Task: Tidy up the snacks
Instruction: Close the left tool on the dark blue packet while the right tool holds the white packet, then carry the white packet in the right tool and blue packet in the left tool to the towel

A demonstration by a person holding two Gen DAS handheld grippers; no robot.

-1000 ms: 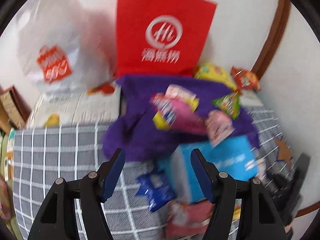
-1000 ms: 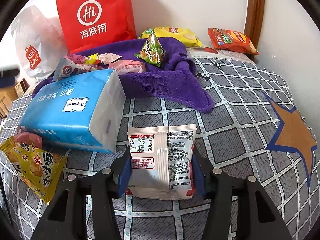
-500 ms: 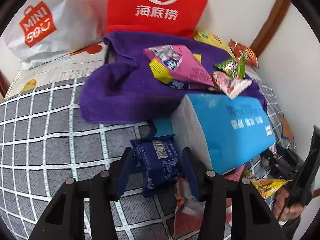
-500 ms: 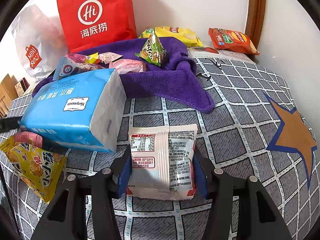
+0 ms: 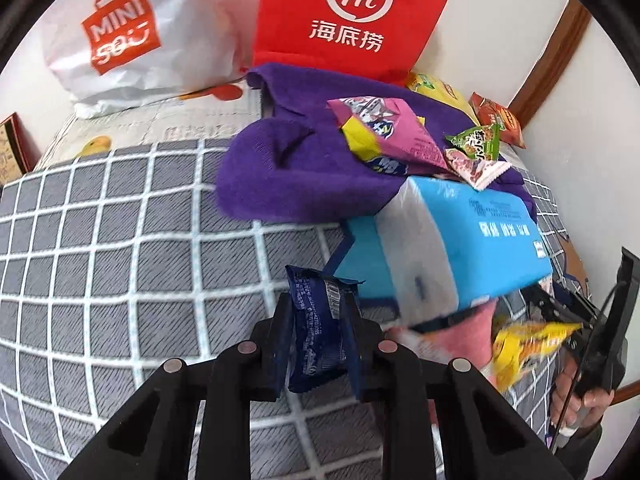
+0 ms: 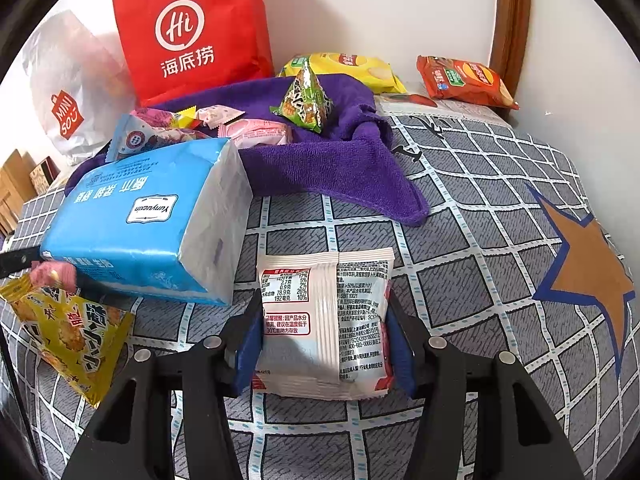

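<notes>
My left gripper [image 5: 318,320] is shut on a dark blue snack packet [image 5: 320,328], held just above the checked cloth. My right gripper [image 6: 322,328] is shut on a white snack packet [image 6: 324,320] with a red-framed label, low over the cloth. A purple towel [image 5: 288,160] [image 6: 320,168] holds a pink packet [image 5: 396,136], a green pyramid packet [image 6: 306,100] and small sweets. A yellow snack bag [image 6: 76,332] and a pink packet [image 5: 460,340] lie beside the blue tissue pack [image 6: 148,220] [image 5: 460,240].
A red Hi bag [image 6: 192,36] [image 5: 352,16] and a white Miniso bag [image 5: 132,40] stand at the wall. Yellow chips [image 6: 352,68] and an orange chip bag [image 6: 464,80] lie at the back right. The other gripper [image 5: 600,340] shows at the left view's right edge.
My left gripper moved down and forward to the dark blue packet and closed on it. My right gripper kept its hold on the white packet and barely moved.
</notes>
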